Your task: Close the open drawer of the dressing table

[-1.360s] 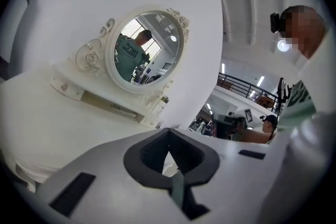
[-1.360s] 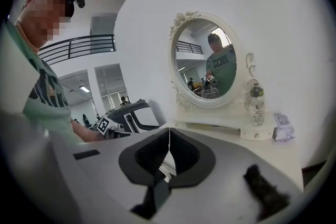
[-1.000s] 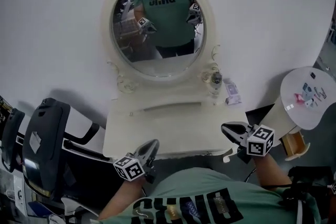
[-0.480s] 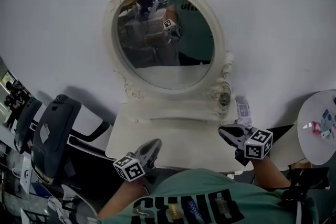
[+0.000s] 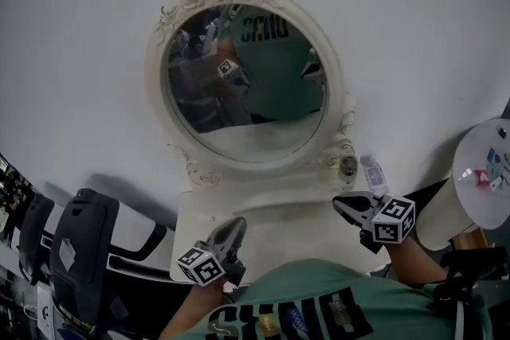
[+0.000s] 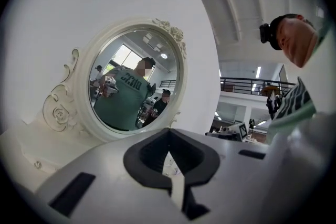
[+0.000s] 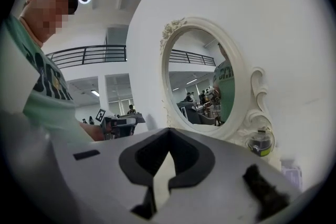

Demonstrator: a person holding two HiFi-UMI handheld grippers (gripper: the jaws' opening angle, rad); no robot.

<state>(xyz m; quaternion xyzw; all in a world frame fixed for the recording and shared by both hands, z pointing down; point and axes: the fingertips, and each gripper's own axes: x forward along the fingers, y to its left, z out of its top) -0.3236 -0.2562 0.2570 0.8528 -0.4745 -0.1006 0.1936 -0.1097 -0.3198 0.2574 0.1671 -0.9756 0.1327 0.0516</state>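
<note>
Held level, shut and empty just short of table [image 5: 271, 207]: left hand-held gripper [image 5: 236, 226], right hand-held gripper [image 5: 343, 205], probably blunt pushers for unseen drawer.

The head view is dim and grey, with muted colours. Soft, even light falls on the wall [image 5: 398, 28], which darkens toward the corners. A blurred shadow lies on it just left of the tabletop [image 5: 271, 207], and the chair [image 5: 80, 251] is nearly black. The mirror [image 5: 247, 84] reflects a brighter room. Both gripper views are brighter, ringed in black and strongly bent at the rim. Strip lights [image 6: 258, 71] glare white. The left tongs [image 6: 169, 136] and right tongs [image 7: 168, 139] loom close, soft and out of focus.
</note>
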